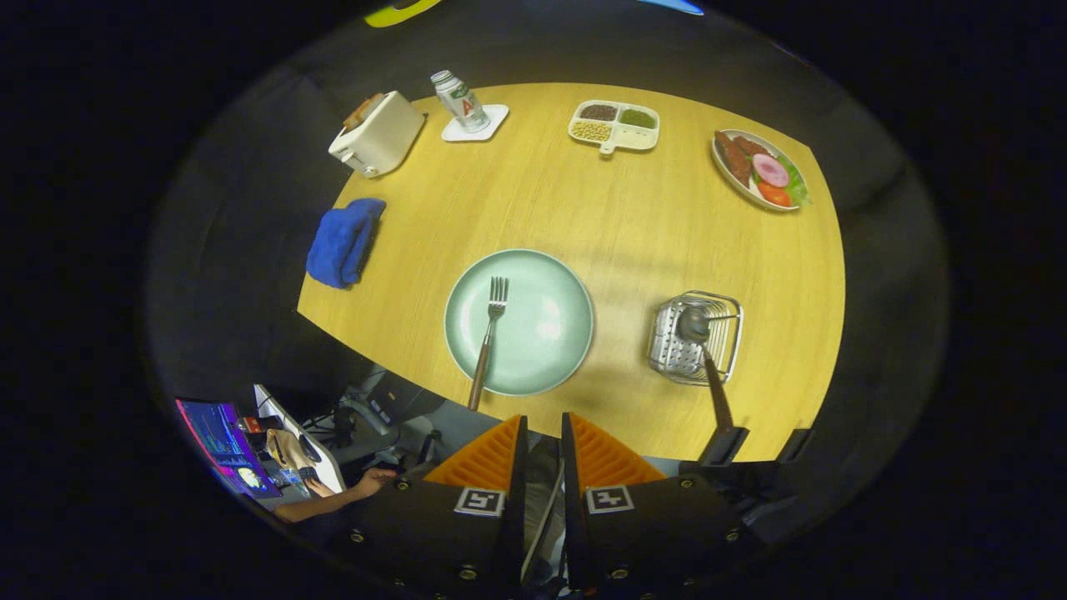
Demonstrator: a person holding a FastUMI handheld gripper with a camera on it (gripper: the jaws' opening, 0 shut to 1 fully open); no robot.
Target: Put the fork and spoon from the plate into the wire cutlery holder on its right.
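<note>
On the round yellow wooden table (600,217), the pale green round plate (542,325) is carrying only the metal fork with a dark brown handle (489,337), while the spoon with a matching brown handle (704,354) is already standing bowl-down in the silver wire cutlery holder (696,337) to the plate's right. The gripper (543,454) is hovering high over the near table edge, its two orange ribbed fingers (492,458) sitting close together with a narrow gap between them and gripping nothing.

The likely trouble is lying with the fork: it is resting flat and thin on the glazed plate, so the fingers may be skidding it across the surface rather than lifting it. Its handle is overhanging the plate's near rim, which probably offers the better grip, yet a push there could tip the fork off the table. The fingers would need to spread first. At the holder, the leaning spoon is taking up room, so a careless drop could be knocking it or catching the wire rim.
</note>
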